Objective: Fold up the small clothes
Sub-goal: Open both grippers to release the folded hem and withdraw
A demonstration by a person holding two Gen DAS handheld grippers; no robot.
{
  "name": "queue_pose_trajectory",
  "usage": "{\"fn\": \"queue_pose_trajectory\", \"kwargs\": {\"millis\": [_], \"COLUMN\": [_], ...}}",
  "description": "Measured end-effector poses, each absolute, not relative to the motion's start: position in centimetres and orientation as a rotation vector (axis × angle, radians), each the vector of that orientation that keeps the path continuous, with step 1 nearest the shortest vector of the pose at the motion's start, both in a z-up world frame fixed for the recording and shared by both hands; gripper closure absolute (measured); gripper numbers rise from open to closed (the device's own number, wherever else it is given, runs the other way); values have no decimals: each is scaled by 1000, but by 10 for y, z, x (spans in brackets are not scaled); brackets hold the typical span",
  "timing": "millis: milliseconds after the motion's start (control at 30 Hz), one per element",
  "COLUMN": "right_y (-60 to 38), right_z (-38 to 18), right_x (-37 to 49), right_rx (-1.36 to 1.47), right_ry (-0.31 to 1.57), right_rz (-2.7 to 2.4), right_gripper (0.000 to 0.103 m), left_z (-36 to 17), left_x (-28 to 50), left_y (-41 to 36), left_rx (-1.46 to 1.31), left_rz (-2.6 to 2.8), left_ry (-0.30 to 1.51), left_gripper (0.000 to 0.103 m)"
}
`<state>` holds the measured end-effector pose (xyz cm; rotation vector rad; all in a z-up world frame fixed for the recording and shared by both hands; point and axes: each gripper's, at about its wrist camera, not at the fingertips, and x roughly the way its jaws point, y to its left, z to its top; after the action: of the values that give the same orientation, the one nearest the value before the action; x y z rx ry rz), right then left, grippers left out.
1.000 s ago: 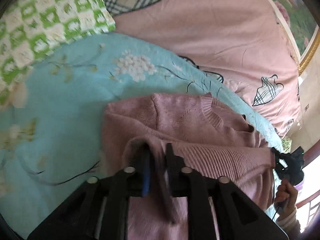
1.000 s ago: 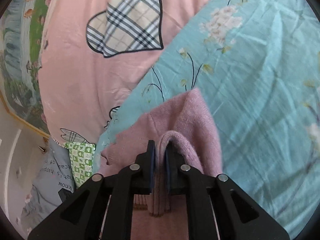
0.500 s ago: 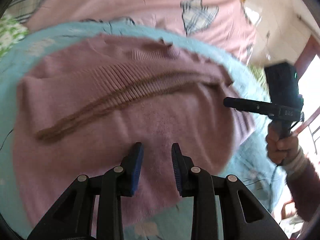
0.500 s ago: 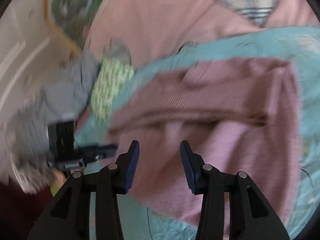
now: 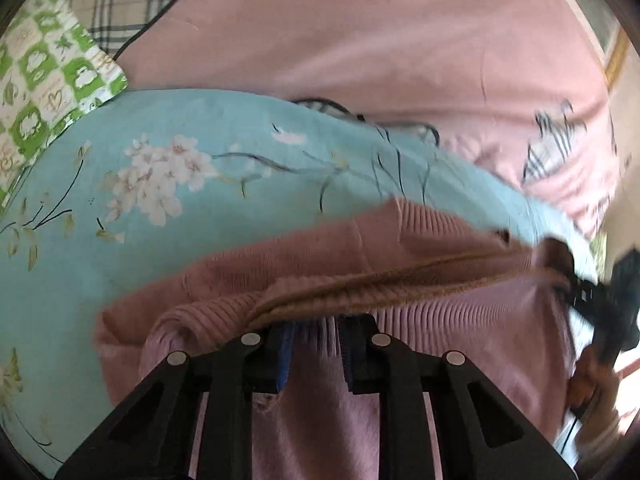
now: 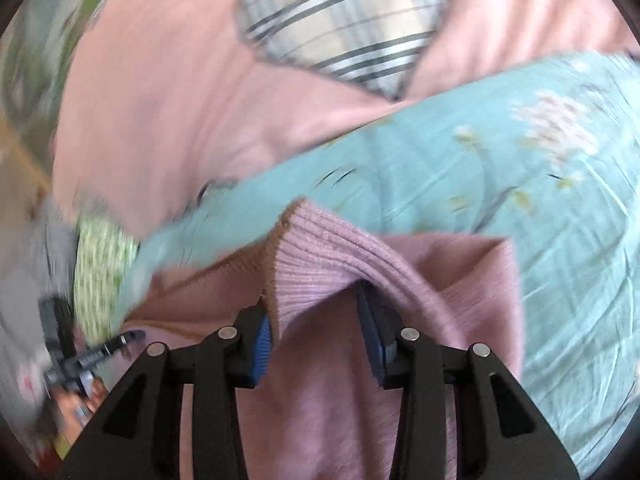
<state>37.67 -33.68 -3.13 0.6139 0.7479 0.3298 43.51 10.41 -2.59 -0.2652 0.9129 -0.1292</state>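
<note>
A small pink knit sweater (image 5: 320, 256) lies on a turquoise floral sheet (image 5: 168, 168). In the left wrist view my left gripper (image 5: 316, 332) stands open, its jaws apart around the ribbed hem, which lies between them. In the right wrist view the sweater (image 6: 352, 248) shows a ribbed edge draped over my right gripper (image 6: 320, 320), whose jaws are wide apart with the cloth between them. The fingertips of both grippers are partly hidden under the knit. The right gripper also shows, blurred, at the right edge of the left wrist view (image 5: 592, 296).
A pink bedcover with plaid heart patches (image 6: 344, 28) lies beyond the turquoise sheet. A green and white checked cloth (image 5: 48, 76) lies at the far left. A grey cloth (image 6: 36, 256) lies at the left in the right wrist view.
A second ago both grippers were shut on the sweater. They let go and opened, pulled back above it, and now sit low at the ribbed edge with jaws apart.
</note>
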Motion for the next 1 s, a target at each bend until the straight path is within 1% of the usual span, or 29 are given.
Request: {"fn": "queue_pose_trajectory", "kwargs": {"millis": [67,100,133,167,200,233,300,400,533,633,767,867,900,933,1000], "right_y": [-341,-343,-345,-348,-351,-354,-356,-350,-340,-331,-319,-333,-340,-346,-357], "right_z": [-28,-24,-22,-19,-16,-14,-10,-3,2,-8,-33,-51,-54,-54,-51], "right_x": [365,356,348,339,334,327,326,326,314,297,270,243,238,234,224], "right_rx": [601,588,588,595,601,603,596,602,610,602,551,427,423,429,424], "right_ry": [717,700,692,684,680,675,673,665,654,694,786,832,836,836,840], "right_rz": [320,320,327,336,337,337,328,322,402,457,494,316,290,275,221], "right_gripper": [62,61,60,59,57,54,51,51,51,51,51,52,52,52,52], "left_z": [-20,-16,-12,-8,-4,0,10,31,44,29,-9,-41,-49,-53,-51], "left_x": [429,423,416,410,409,409,424,432,413,364,304,283,278,275,264], "left_y": [101,99,98,97,97,97,93,97,100,95,101,123,134,141,158], "left_rx": [-264,-263,-266,-270,-272,-268,-244,-258,-268,-243,-241,-242,-244,-254,-340], "left_rz": [-113,-117,-126,-136,-140,-137,-91,-53,-80,-127,-118,-34,12,37,46], "left_ry": [884,868,851,832,817,810,813,790,800,833,872,922,933,944,939], "left_gripper": [82,77,69,62,48,41,41,41,35,34,33,33,31,30,31]}}
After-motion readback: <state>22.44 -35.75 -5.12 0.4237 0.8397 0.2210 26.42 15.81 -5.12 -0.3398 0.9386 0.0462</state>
